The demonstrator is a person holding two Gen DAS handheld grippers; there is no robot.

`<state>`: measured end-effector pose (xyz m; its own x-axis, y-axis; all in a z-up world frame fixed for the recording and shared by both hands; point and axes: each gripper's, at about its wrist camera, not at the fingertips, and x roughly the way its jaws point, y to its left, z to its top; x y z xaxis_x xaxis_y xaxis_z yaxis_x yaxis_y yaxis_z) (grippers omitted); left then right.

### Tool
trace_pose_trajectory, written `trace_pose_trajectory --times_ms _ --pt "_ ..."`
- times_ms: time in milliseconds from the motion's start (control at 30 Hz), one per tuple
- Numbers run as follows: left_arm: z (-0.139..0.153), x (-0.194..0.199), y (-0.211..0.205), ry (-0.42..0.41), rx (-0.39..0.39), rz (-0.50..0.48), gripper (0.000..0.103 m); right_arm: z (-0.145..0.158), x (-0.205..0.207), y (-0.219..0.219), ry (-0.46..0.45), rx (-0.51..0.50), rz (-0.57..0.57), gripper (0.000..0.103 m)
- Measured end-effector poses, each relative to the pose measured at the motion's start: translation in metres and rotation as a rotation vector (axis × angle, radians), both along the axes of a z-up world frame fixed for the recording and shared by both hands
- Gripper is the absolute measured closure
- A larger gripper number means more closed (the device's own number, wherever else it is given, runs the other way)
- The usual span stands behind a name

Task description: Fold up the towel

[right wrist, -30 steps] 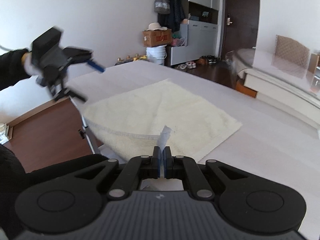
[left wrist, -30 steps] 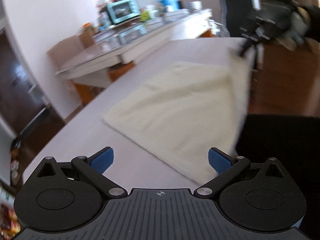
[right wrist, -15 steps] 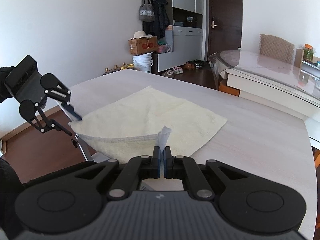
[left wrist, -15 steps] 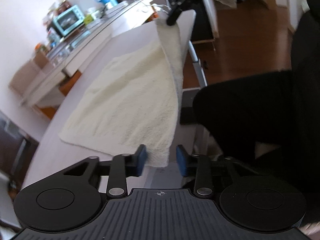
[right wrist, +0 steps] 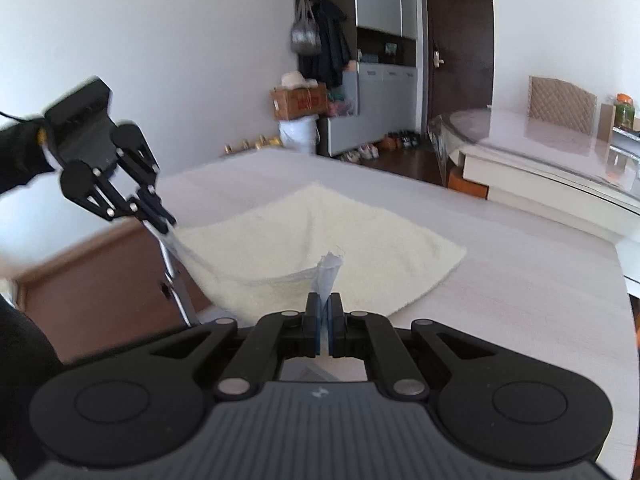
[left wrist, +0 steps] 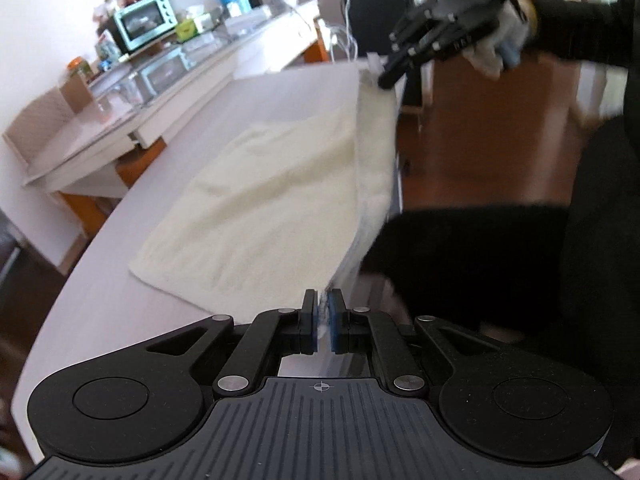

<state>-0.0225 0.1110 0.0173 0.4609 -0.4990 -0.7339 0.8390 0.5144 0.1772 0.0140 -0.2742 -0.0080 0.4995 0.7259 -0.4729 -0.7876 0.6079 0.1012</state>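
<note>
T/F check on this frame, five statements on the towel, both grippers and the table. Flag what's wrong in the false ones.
1. Both grippers are shut on corners of the towel. True: the left gripper and the right gripper each pinch a near corner.
2. The whole towel lies flat on the table. False: its near edge is lifted and sags between the two grippers.
3. The towel is dark blue. False: it is cream.
4. The towel's far part rests on the table. True.
5. The towel is already folded in half. False: it is a single layer, with only the near edge raised.
</note>
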Motion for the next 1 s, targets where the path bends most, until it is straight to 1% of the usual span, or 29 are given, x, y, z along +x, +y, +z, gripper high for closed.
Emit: trace_pose_trajectory --times_ms 67,200,267,333,400,500,633,767,1000 --pt "0.006 0.012 0.008 0.016 -0.042 0.044 0.097 0.003 0.008 -0.006 0.003 0.049 -0.026 0.099" --pt "0.016 0.054 0.022 0.066 -0.133 0.203 0.097 0.005 0.024 -0.010 -0.004 0.104 -0.068 0.099" --pt "0.019 0.066 0.025 0.078 -0.158 0.228 0.097 0.004 0.035 -0.010 -0.001 0.131 -0.087 0.099" --pt "0.021 0.087 0.026 0.081 -0.169 0.270 0.097 0.003 0.052 -0.007 0.017 0.158 -0.122 0.099" --pt "0.022 0.105 0.025 0.074 -0.153 0.302 0.097 0.001 0.065 -0.005 0.028 0.168 -0.147 0.099" --pt "0.021 0.137 0.025 0.087 -0.140 0.348 0.097 -0.004 0.088 0.001 0.059 0.169 -0.180 0.099" --pt "0.017 0.167 0.022 0.105 -0.123 0.368 0.097 -0.015 0.121 0.012 0.117 0.146 -0.239 0.099" --pt "0.011 0.187 0.019 0.115 -0.110 0.383 0.097 -0.024 0.146 0.021 0.168 0.119 -0.282 0.099" --pt "-0.013 0.213 0.014 0.137 -0.068 0.424 0.097 -0.038 0.171 0.030 0.221 0.074 -0.326 0.098"
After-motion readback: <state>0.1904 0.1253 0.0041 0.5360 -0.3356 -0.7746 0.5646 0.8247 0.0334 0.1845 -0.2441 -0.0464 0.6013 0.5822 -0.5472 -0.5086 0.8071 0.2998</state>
